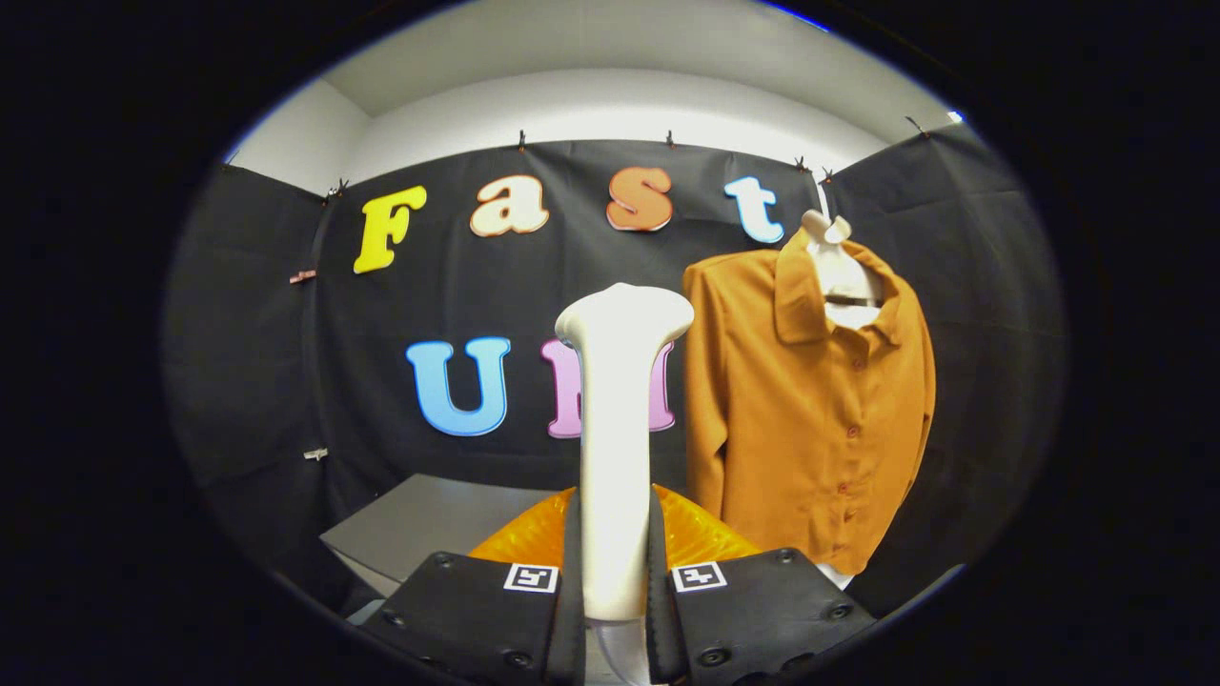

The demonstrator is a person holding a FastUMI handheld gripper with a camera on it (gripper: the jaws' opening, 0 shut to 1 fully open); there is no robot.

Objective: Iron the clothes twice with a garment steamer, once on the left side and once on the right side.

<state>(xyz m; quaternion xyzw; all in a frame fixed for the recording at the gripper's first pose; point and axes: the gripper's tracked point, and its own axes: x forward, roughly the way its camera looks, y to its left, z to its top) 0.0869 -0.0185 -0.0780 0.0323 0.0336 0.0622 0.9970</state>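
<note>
Gripper view: gripper [615, 581] clamped on the upright garment steamer [618, 419] handle, orange shirt [810, 419] beyond.

Black cloth [457, 305] hangs on clips as the booth's back and side walls, beneath a pale wall [610, 110] and white ceiling [610, 38] washed with light; a grey table [419, 534] stands below.
</note>
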